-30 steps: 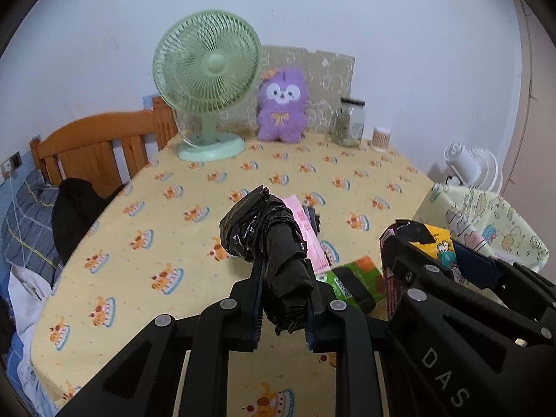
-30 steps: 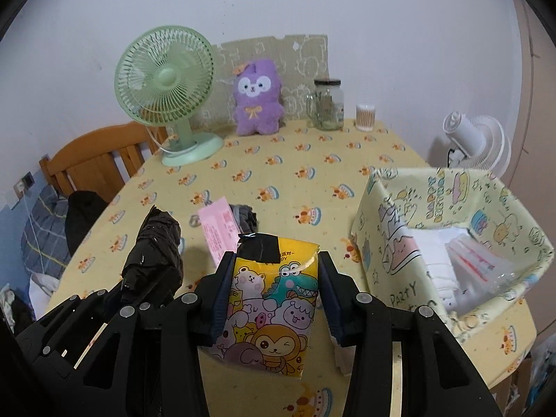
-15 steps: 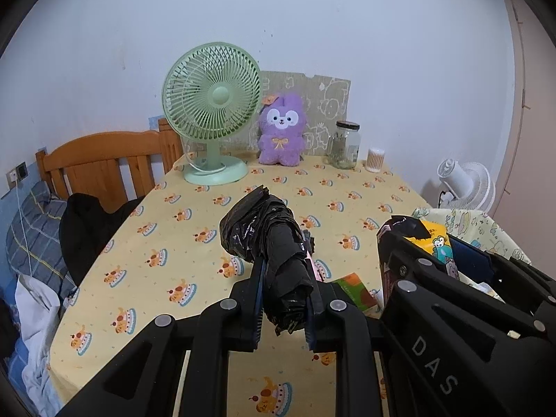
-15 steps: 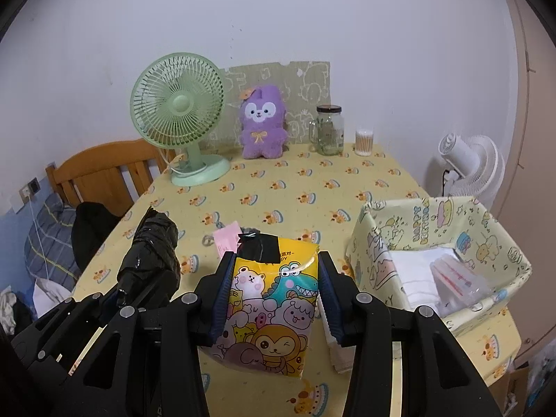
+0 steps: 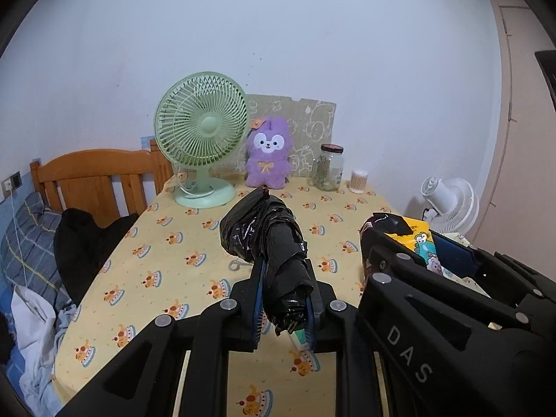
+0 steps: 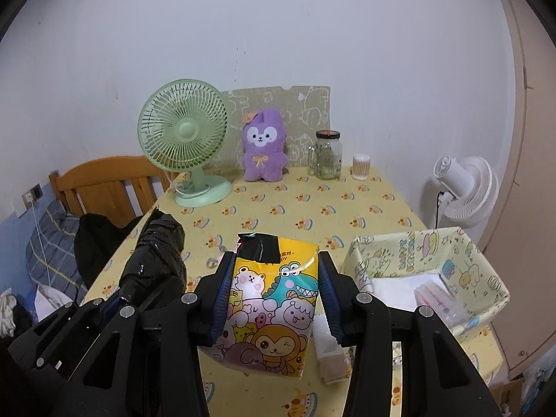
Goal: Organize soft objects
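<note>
Left tongs: clamped tight on the lower end of a crumpled black plastic bag; the bulk of the bag stands above the pads, clear of the tabletop.
Right tongs: gripping a yellow cartoon-print pack by its two side edges; the pack is upright, its black-taped top toward the far wall, its bottom hanging below the pads.
Landmark: yellow printed fabric basket, at the right edge of the tabletop.
Basket contents: white folded material and a clear packet lie inside; room is left along the near and left walls.
Position of held items: both are held above the tabletop, left of the basket; the pack is the nearer to it, the black bag further left.
Other items: a small white packet lies on the tabletop between the pack and the basket. Green fan, purple plush toy, glass jar and a small round container stand far behind the basket, by the wall.
Step in hand (judged): carrying both soft items to the basket.
Method advised: bring the pack over the basket rim first, since it is closer; lower it inside before loosening the grip, as the soft wall may fold if struck. Keep the bag's loose upper mass clear of the right tongs.
Risk: the bag is slippery film held at one end and may slide out.
</note>
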`<state>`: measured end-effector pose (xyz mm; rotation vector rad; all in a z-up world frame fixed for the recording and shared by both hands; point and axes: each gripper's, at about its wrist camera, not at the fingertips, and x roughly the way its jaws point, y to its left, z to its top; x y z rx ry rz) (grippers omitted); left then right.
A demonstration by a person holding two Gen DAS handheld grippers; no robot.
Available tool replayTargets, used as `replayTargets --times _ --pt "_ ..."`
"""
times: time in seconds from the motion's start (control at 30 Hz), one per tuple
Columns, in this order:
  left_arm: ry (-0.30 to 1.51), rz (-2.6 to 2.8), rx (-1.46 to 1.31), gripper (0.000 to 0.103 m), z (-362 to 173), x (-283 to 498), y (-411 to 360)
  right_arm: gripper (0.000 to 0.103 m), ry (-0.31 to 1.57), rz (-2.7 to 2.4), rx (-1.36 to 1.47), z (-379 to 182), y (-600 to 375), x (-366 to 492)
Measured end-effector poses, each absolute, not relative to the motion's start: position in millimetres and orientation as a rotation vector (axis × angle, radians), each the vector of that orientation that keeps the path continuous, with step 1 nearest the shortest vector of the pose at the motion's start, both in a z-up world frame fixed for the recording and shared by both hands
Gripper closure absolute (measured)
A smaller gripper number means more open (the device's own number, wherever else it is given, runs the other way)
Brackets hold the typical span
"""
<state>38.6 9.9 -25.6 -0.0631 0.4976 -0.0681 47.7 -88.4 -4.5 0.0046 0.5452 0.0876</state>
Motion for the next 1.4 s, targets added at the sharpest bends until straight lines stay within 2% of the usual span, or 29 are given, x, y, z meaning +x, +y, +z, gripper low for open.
replayTargets --times 0.63,1.4 --pt "0.475 -0.088 -0.037 0.086 -6 46 -23 0.054 0.512 0.082 0.013 18 -120 52" --pt "0.478 -0.156 0.009 0.086 -13 69 -90 0.054 0.516 0.026 0.026 11 -189 71"
